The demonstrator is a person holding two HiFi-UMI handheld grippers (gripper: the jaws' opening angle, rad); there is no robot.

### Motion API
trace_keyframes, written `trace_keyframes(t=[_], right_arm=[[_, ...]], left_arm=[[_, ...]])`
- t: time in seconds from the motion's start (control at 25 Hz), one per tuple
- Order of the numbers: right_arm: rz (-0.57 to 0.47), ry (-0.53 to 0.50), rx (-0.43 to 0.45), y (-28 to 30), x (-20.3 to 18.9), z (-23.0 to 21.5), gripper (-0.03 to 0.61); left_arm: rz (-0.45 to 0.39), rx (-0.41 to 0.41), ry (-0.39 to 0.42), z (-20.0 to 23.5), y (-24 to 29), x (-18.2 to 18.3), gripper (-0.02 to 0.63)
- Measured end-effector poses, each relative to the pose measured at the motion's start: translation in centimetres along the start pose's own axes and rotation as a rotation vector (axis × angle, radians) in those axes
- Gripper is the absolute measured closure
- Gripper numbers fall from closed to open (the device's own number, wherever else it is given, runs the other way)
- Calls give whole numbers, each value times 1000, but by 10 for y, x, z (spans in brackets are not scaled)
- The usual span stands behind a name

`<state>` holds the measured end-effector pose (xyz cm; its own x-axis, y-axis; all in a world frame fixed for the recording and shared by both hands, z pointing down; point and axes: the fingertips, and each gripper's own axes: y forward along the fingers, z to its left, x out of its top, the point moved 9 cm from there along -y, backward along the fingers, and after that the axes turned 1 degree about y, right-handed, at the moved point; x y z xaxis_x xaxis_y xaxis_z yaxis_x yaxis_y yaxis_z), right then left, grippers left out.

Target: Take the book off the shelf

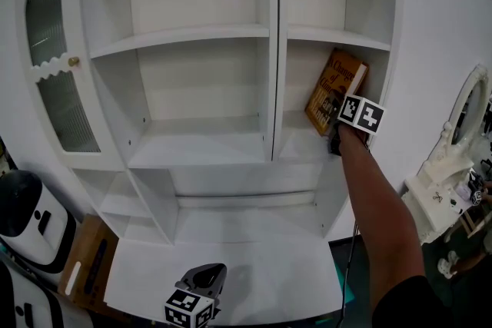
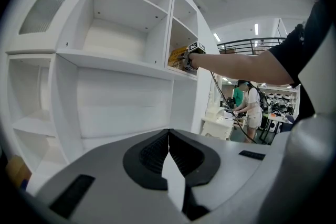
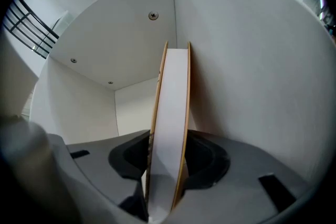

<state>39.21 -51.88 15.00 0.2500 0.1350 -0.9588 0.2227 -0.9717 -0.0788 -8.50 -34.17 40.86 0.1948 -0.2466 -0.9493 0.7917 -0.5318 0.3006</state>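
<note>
Grip first: the right hand-held gripper [image 3: 167,165] is pinching the book [image 1: 336,91] across its page edge, 1 jaw on each cover. The book stands tilted in the right-hand compartment of the shelf [image 1: 296,146], its top leaning on the side wall [image 3: 252,86]. Best, I judge, to hold the pinch firm and draw straight back — a twist could drag the top corner along that wall. The left hand-held gripper [image 1: 201,284], jaws pressed together and empty, hangs low — free to support the book once clear.

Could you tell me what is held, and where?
The right gripper grips the book at its page edge, across both covers; the left gripper is empty.
</note>
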Motion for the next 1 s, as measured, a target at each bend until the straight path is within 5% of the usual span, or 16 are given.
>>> trace_keyframes(t=[1.0], right_arm=[[-97,116,224,-131,7,32,423]], left_arm=[[-3,-114,66,-5,-9,-9,603]])
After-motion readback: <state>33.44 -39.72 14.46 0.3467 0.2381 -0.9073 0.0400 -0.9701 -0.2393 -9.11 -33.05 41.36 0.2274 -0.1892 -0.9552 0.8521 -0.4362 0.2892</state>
